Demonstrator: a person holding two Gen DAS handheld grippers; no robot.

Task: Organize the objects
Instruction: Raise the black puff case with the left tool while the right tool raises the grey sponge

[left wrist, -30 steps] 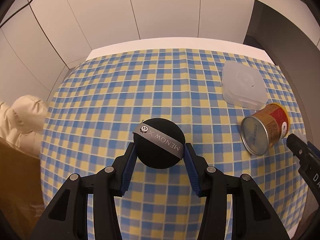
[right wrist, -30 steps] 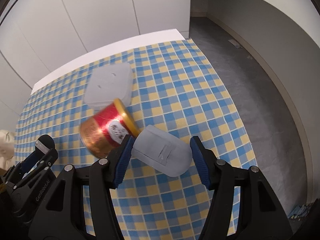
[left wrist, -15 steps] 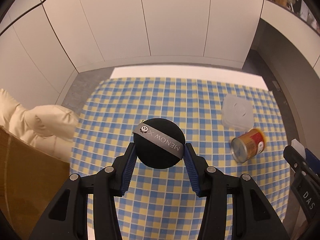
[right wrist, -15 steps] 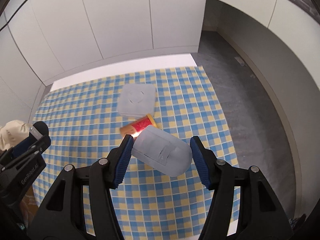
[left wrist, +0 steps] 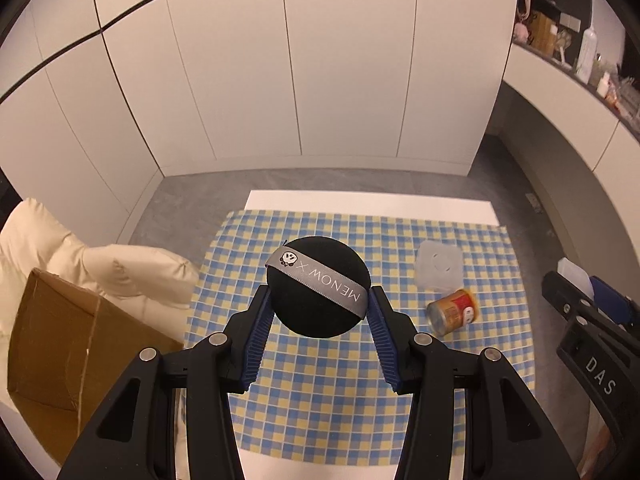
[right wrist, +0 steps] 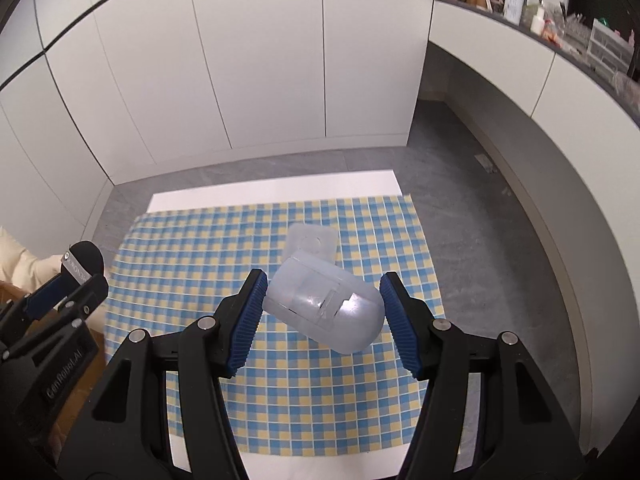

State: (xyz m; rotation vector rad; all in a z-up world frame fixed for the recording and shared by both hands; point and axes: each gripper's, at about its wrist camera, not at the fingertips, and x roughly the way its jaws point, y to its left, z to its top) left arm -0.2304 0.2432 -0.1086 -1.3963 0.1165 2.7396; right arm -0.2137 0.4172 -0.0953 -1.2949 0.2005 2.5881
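High above the table, my left gripper (left wrist: 320, 292) is shut on a black round puff (left wrist: 312, 320) with a grey "MENOW" ribbon across it. The puff (right wrist: 86, 256) also shows at the left edge of the right wrist view. My right gripper (right wrist: 323, 278) is shut on a translucent plastic case (right wrist: 324, 308) with one rounded end, held tilted. Far below, a red and gold can (left wrist: 452, 312) lies on its side on the blue and yellow chequered cloth (left wrist: 320, 400). A translucent square box (left wrist: 439, 264) sits just behind it. The held case hides the can in the right wrist view.
Left of the table stand a brown cardboard box (left wrist: 60, 352) and a cream padded cushion (left wrist: 100, 268). White cupboard doors close off the back. A grey floor runs along the table's right side. A shelf (left wrist: 580, 52) with bottles is at the upper right.
Both grippers have risen well above the table with their objects still held. The cloth, can and square box now look much smaller and farther below.
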